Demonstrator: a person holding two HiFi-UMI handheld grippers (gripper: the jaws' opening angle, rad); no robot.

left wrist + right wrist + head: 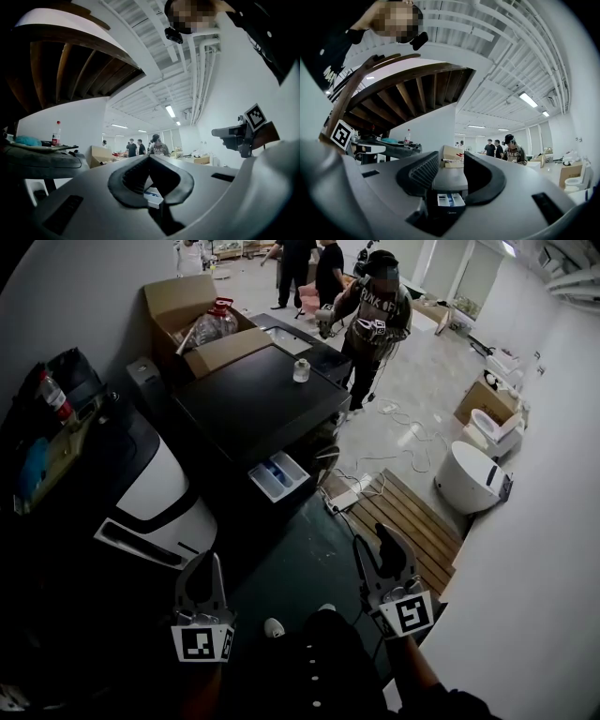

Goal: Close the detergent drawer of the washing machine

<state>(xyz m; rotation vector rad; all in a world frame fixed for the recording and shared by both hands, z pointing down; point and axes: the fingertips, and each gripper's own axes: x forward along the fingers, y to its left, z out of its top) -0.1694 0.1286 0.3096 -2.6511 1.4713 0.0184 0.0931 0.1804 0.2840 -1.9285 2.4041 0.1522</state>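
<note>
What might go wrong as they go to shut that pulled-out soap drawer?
The right hand-held gripper is open and apart from the detergent drawer; an off-centre push might skew or jam it. Cables lie on the floor beside the washing machine, likely a trip hazard when stepping closer.

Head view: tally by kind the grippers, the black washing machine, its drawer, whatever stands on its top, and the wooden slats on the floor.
Grippers: 2, the left gripper and the right gripper
Black washing machine: 1
Detergent drawer, pulled out: 1
Small pale container on the machine's top: 1
Wooden slatted mat: 1
Total: 6
</note>
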